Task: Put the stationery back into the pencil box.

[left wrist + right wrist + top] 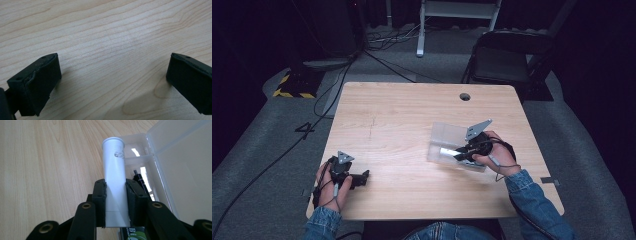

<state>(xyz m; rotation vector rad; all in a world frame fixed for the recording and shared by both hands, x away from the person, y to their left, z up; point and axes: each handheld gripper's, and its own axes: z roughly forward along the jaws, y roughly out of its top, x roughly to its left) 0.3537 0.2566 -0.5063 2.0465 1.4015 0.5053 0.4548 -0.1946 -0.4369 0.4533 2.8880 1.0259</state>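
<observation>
One white tube [115,182] with an unreadable grey mark sits clamped in the right hand-held gripper [116,202].

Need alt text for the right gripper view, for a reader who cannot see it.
The right gripper clamps a white tube between its two black jaws, pointing away over a wooden table. A clear plastic box lies open just right of it, with a dark item inside.

One white tube [114,180], one clear plastic box [180,170], two tools, one table [412,125], one chair [507,57].
</observation>
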